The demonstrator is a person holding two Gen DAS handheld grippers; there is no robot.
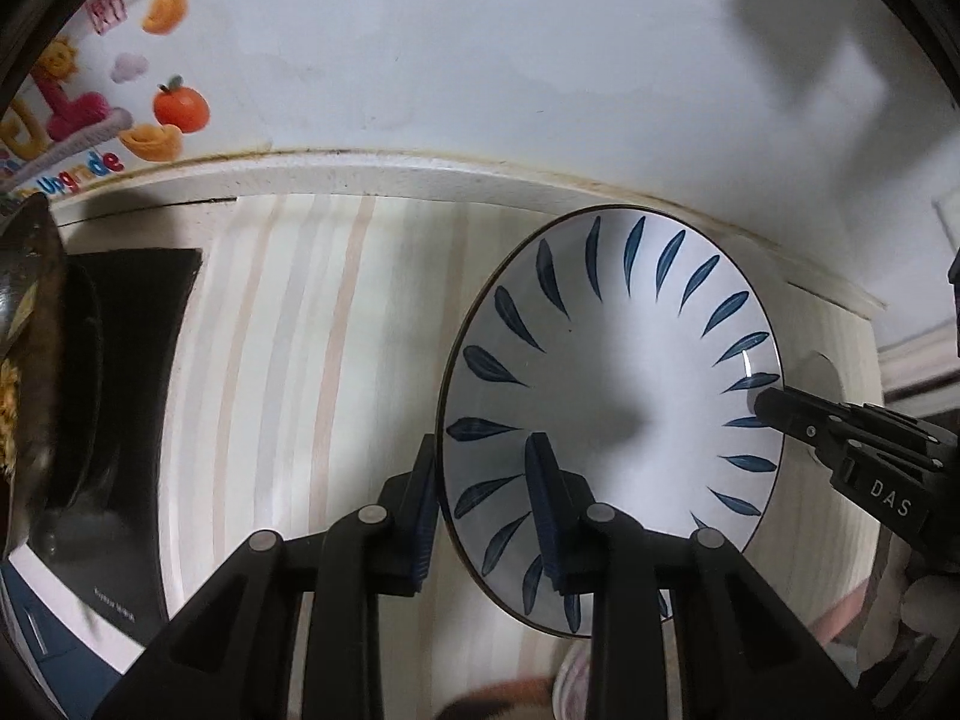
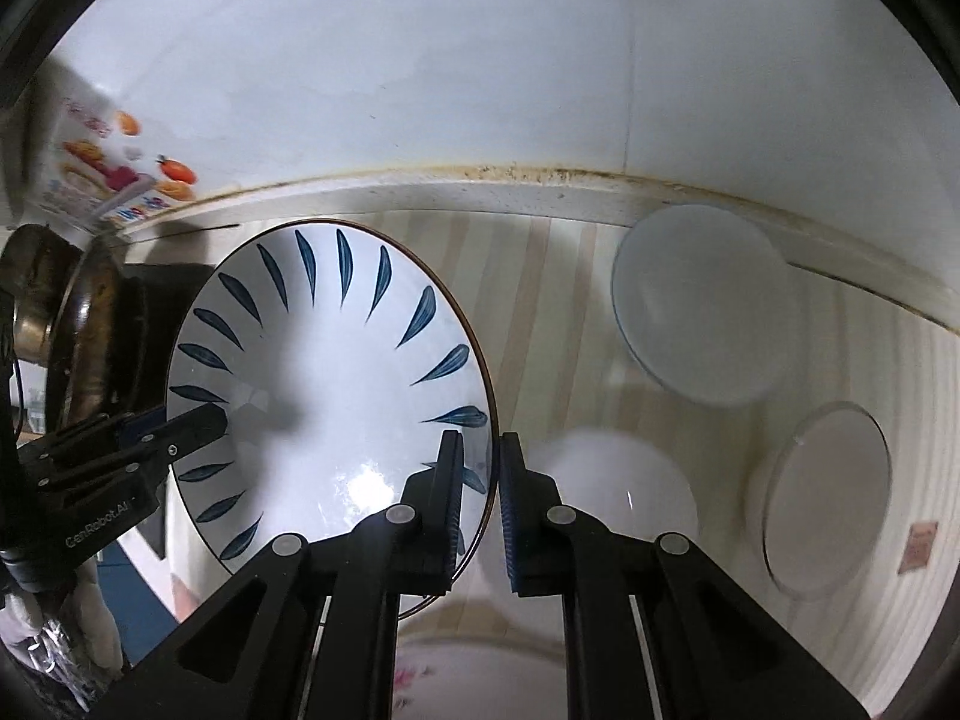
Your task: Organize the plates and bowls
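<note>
A white deep plate with blue leaf strokes and a dark rim [image 1: 606, 372] hangs above the striped counter, carried from both sides. My left gripper [image 1: 483, 447] is shut on its left rim, one finger under the edge and one inside the plate. The right gripper [image 1: 765, 405] clamps the opposite rim. In the right wrist view the same plate [image 2: 336, 384] fills the left half. There my right gripper [image 2: 480, 438] is shut on its right rim, and the left gripper [image 2: 207, 420] bites the far left edge.
A white plate [image 2: 702, 306], a pale round disc [image 2: 828, 492] and a blurred white bowl [image 2: 624, 486] lie on the counter to the right. A floral dish [image 2: 444, 678] sits below. A black cooktop [image 1: 138, 360] and a dark pan [image 2: 36, 300] stand left, and the wall runs behind.
</note>
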